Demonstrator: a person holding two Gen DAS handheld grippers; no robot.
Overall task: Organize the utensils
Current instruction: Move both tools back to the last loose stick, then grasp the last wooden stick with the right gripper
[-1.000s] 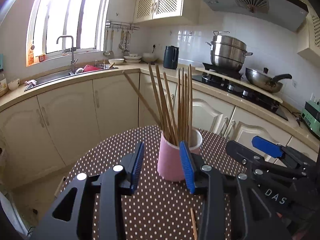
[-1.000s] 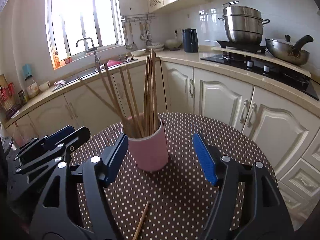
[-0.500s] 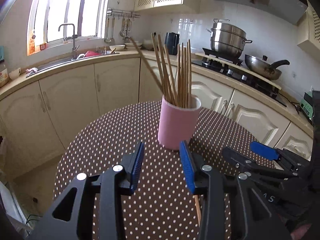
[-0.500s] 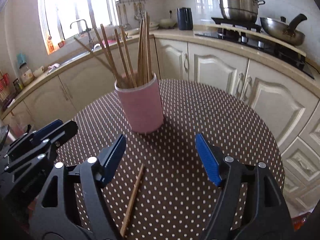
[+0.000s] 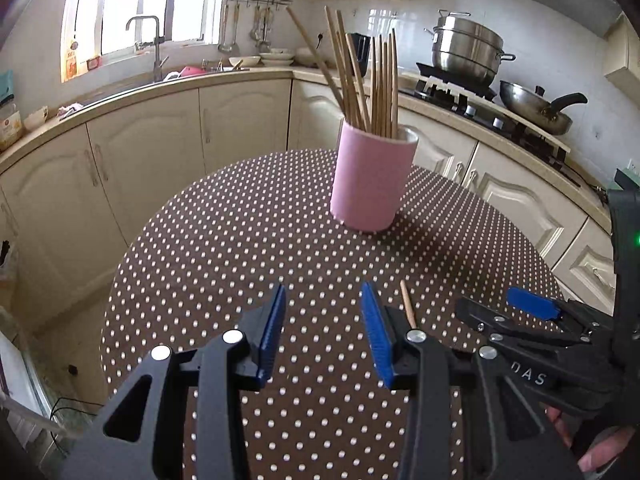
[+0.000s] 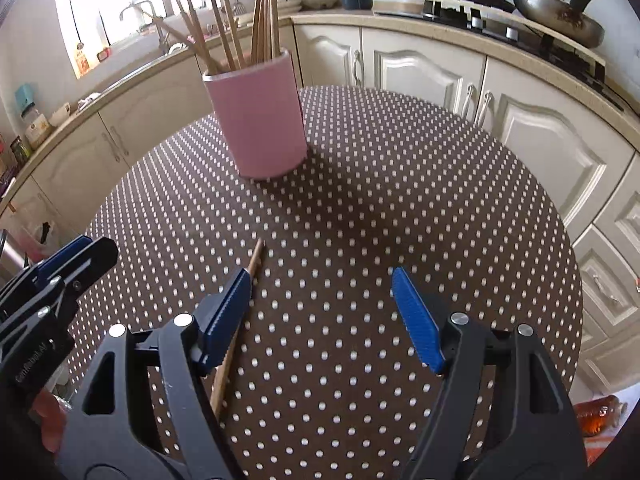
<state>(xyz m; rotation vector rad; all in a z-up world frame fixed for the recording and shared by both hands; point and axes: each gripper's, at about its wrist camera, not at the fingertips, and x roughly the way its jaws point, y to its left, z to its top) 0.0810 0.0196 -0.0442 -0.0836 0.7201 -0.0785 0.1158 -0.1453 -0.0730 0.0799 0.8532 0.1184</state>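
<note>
Since it lies flat on the counter near the cup, the chopstick looks light, stiff, thin; pinch mid-shaft. Right tool spread w/ nothing between, left tool part-spread, empty.

left gripper: jaws held apart, nothing gripped, pitched downward | right gripper: jaws spread wider, nothing gripped, pitched downward | both held side by side

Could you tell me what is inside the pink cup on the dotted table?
The pink cup holds a bundle of wooden chopsticks standing upright or leaning. Their lower ends and the cup's bottom are hidden by its wall.
</note>
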